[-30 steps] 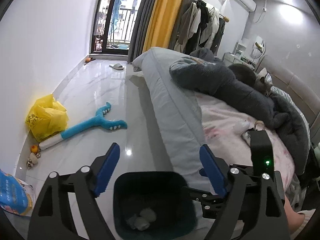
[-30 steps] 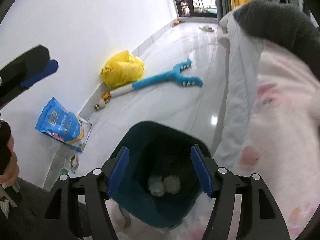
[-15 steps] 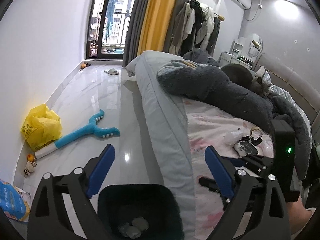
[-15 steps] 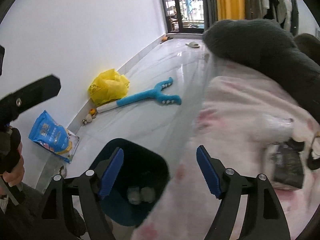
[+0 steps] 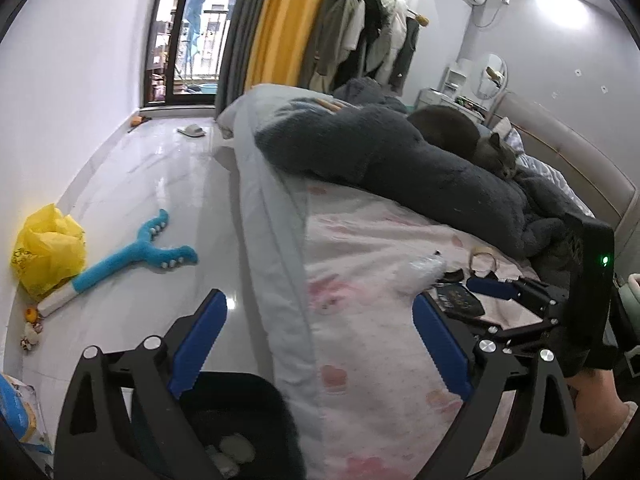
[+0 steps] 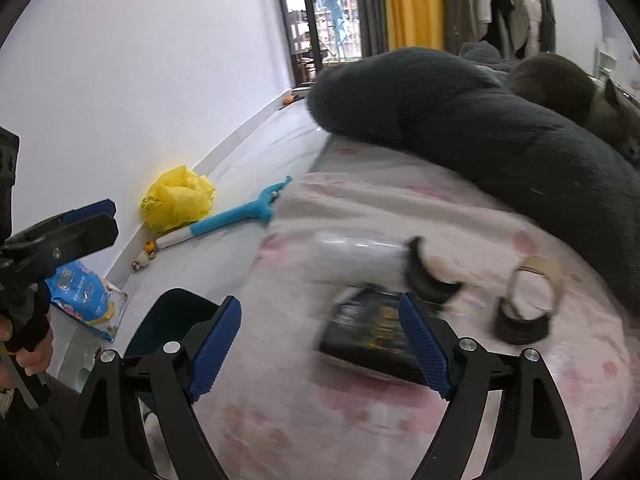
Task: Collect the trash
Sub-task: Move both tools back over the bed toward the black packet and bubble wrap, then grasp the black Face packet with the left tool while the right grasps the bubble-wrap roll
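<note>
Both grippers have swung from the dark bin (image 5: 240,404) to the pink bedsheet (image 6: 360,420). Right gripper (image 6: 322,346), angled down, opens empty beside the black packet (image 6: 368,336); left gripper (image 5: 318,346) wide, empty.

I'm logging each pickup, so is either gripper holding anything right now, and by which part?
Nothing is held. The left gripper is open and empty; the right gripper has empty jaws, opening above the bed.

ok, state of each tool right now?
Left tool: open, holding nothing.
Right tool: jaws opening, nothing gripped; black packet lies on the bed between them.
</note>
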The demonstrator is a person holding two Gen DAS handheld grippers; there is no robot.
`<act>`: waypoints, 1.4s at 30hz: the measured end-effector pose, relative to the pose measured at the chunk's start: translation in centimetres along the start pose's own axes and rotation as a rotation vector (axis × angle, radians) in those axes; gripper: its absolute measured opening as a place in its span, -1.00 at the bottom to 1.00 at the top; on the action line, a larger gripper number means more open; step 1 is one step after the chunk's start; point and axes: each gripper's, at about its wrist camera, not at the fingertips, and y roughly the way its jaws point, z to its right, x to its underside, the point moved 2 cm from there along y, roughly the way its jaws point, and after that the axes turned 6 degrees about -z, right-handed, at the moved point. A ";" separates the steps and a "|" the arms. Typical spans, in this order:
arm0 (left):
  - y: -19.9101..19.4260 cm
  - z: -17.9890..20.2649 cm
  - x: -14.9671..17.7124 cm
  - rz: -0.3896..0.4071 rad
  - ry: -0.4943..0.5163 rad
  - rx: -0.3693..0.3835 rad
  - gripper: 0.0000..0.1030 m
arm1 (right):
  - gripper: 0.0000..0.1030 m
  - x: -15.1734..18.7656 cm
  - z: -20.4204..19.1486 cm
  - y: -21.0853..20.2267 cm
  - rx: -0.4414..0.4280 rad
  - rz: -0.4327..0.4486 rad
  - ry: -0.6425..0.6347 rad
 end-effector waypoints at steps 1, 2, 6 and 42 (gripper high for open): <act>0.4 0.6 0.0 -0.005 0.005 0.004 0.86 | 0.63 0.2 0.7 -0.3 0.007 0.002 0.006; 0.7 0.9 0.0 -0.007 0.008 0.006 0.86 | 0.63 0.3 1.2 -0.4 0.013 0.003 0.010; 2.0 3.1 0.0 -0.022 0.032 0.022 0.86 | 0.65 0.8 3.4 -1.5 0.039 0.013 0.003; 14.0 14.4 1.3 -0.223 0.138 0.137 0.86 | 0.82 5.0 14.9 -2.2 -0.064 -0.072 -0.050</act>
